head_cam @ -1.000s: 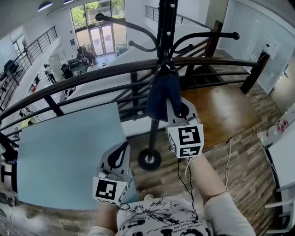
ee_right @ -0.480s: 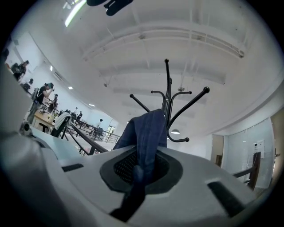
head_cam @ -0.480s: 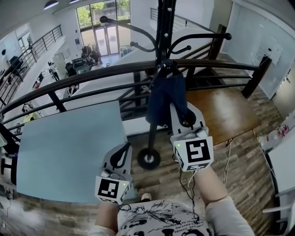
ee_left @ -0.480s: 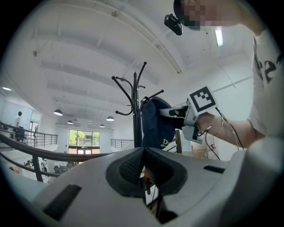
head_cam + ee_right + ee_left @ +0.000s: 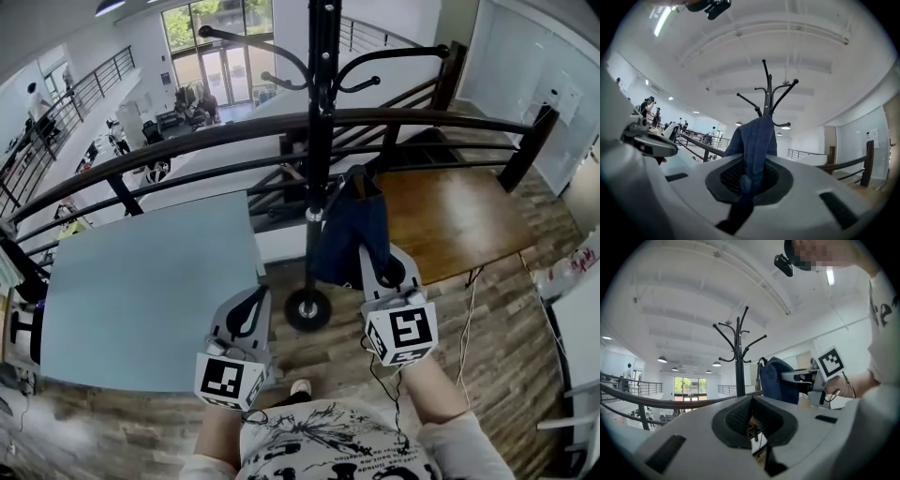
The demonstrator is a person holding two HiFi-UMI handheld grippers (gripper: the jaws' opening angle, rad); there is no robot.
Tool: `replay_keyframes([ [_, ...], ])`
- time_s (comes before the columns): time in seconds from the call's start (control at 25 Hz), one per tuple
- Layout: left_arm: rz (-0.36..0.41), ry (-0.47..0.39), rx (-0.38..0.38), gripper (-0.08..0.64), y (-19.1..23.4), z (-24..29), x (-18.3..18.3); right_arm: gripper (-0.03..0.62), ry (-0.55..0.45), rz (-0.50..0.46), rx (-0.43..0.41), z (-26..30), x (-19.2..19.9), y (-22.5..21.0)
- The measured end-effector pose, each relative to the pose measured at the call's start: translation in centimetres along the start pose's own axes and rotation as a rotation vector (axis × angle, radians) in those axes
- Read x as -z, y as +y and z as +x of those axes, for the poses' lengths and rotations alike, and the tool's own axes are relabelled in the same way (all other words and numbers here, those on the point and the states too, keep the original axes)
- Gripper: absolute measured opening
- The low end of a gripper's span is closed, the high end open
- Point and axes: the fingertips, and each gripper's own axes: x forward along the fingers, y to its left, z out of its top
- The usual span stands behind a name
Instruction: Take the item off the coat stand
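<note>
The lift-off step looks all but done: the dark blue fabric item [image 5: 349,234], a soft bag or garment with a dark loop at its top, hangs from the right gripper [image 5: 382,267] just beside the pole of the tall black metal coat stand [image 5: 322,131], below its curved hooks and, as far as the left gripper view shows, apart from them. The right gripper's jaws are clamped on a fold of the cloth, which runs down between its dark pads [image 5: 733,176]. The left gripper [image 5: 252,300] hovers lower and to the left, above the floor near the stand's round base, with its jaws together on nothing. The next move probably calls for drawing the item further away from the pole, keeping the loop clear of the lower hooks, and then finding somewhere to set it down. I count one coat stand, one blue item, two grippers, one pale blue tabletop [image 5: 141,291] and one brown wooden tabletop [image 5: 459,211].
</note>
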Motion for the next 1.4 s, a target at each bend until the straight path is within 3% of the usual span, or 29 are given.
replay_keyframes([
  [0.32, -0.013, 0.020, -0.017, 0.005, -1.4, -1.4, 1.0, 0.006, 0.090, 0.060, -0.039, -4.2, 5.5, 2.2],
  [0.56, -0.019, 0.013, -0.036, 0.005, -1.2, -2.1, 1.0, 0.005, 0.067, 0.077, -0.116, -5.9, 4.7, 3.9],
  [0.84, 0.008, 0.011, -0.037, 0.005, -1.1, -1.7, -0.1, 0.005, 0.043, 0.085, -0.134, -6.1, 3.4, 2.7],
  [1.04, 0.029, 0.014, -0.026, 0.005, -0.9, -1.9, 0.9, 0.005, 0.041, 0.044, -0.166, -6.4, 3.6, 3.3],
  [1.4, 0.022, 0.033, -0.021, 0.005, -0.5, -0.8, 1.2, 0.005, 0.041, 0.068, -0.169, -5.9, 3.2, 2.6],
])
